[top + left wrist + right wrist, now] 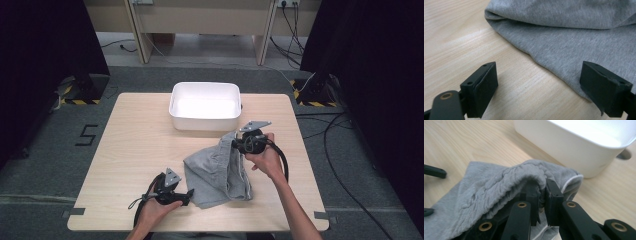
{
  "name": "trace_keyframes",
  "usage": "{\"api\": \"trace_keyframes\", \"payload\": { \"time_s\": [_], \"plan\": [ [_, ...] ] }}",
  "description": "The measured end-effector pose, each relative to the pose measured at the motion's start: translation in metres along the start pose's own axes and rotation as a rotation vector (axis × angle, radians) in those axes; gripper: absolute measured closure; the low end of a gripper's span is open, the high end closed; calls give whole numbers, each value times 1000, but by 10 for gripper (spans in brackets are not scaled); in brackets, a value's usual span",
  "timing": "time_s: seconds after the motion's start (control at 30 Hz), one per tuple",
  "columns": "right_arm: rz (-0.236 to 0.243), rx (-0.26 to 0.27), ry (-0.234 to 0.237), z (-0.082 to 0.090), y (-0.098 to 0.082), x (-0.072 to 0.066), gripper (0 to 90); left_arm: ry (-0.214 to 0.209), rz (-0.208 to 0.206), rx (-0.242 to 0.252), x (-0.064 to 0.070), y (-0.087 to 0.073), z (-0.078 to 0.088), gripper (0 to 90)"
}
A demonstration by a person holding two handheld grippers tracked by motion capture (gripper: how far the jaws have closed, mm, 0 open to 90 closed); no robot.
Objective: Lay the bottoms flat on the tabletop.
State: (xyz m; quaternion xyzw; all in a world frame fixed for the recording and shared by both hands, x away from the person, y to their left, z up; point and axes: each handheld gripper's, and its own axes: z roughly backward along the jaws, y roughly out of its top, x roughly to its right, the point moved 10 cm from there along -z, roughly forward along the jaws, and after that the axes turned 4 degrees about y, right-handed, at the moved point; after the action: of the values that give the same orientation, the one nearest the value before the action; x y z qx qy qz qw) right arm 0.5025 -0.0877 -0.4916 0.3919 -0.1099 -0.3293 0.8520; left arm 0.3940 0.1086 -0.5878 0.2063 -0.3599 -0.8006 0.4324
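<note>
— Why is the right hand-held gripper (541, 195) clenched on the grey garment (216, 172)?
— To lift its bunched edge off the worktop (135, 145), toward the white tub (205, 106), I'd guess. Left hand-held gripper (539, 85) waits released beside the hem.

A pale wood-grain surface (135, 150) stands on grey carpet (45, 165), with a dark figure "5" (86, 135) marked on the floor to its left. Black curtains (40, 45) close off both sides of the room. Beyond the far edge runs a light wooden bench (200, 20) — upright panels (137, 35) beneath it, black cables (292, 30) trailing down at the right. Two black stand bases (80, 90) edged with yellow-and-black hazard tape sit at the far corners. Lighting is even and soft.
</note>
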Motion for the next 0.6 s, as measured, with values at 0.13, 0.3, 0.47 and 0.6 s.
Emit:
{"api": "trace_keyframes", "payload": {
  "time_s": [0.13,0.3,0.47,0.6],
  "plan": [
    [-20,-28,18,-11,-18,-1,811,0,0,1,-1,-2,2,140],
    [-23,-38,35,-11,-36,-7,718,1,4,0,-5,-6,6,140],
    [-21,-47,50,-5,-51,-17,592,8,7,-15,-20,-11,11,139],
    [11,-22,44,0,-53,-25,561,42,-16,-24,-30,-11,15,150]
  ]
}}
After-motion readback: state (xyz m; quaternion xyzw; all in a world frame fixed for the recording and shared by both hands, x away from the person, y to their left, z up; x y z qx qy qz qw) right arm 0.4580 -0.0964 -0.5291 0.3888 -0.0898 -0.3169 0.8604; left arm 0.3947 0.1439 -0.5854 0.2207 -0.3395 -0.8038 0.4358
